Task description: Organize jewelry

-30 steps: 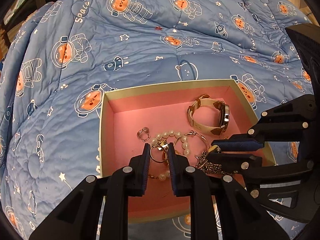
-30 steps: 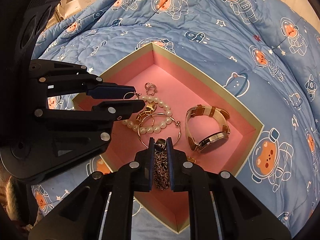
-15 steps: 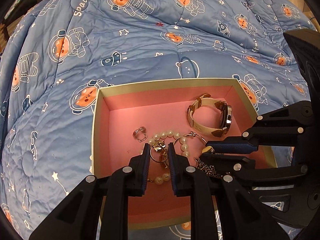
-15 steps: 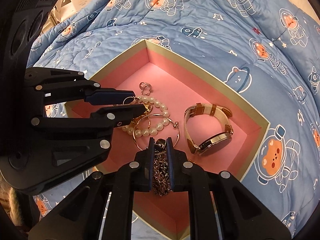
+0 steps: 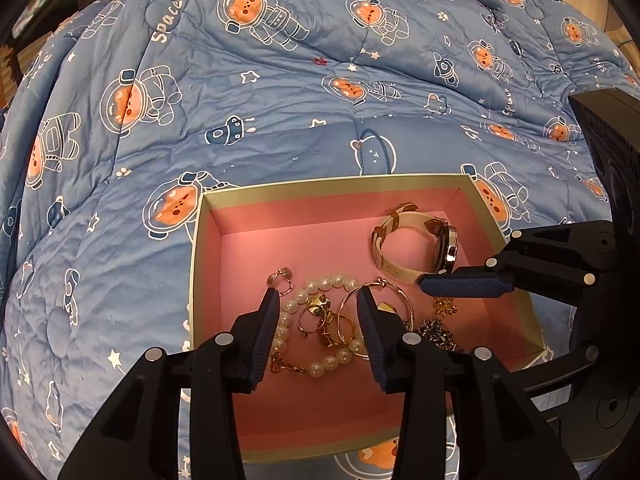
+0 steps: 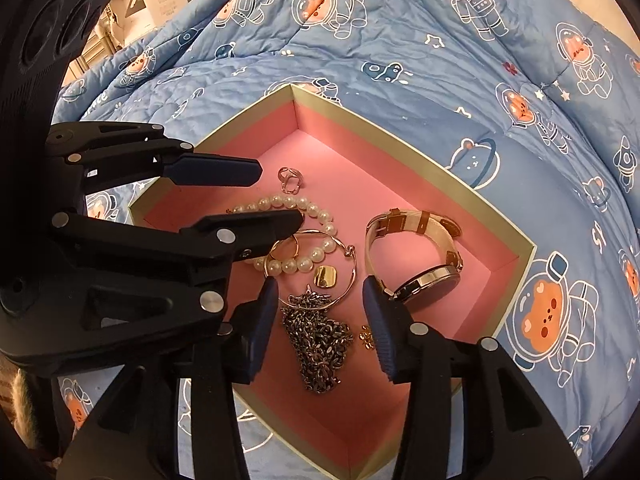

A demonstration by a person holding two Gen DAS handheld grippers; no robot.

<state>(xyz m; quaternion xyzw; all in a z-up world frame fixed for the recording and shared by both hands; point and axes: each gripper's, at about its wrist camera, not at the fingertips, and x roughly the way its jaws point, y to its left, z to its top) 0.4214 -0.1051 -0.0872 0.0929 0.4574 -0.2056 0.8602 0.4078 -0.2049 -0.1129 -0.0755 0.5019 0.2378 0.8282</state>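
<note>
Blue quilt (image 5: pixel 280 128) under pink box (image 5: pixel 320 210) — both jaws just released, jewelry crowding between.

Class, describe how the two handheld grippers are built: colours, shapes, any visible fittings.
Both the left gripper and the right gripper are black plastic linkages joined by round silver pins. Each finger ends in a dark blue textured pad. No cables or sleeves show.

Both pairs of jaws have just been opening. The left gripper (image 5: pixel 317 322) has let go of the gold rings (image 5: pixel 326 322), which lie loose between its fingers. The right gripper (image 6: pixel 318 314) has released the dark chain (image 6: pixel 318 344), now heaped on the pink box (image 6: pixel 400 416) floor.
</note>
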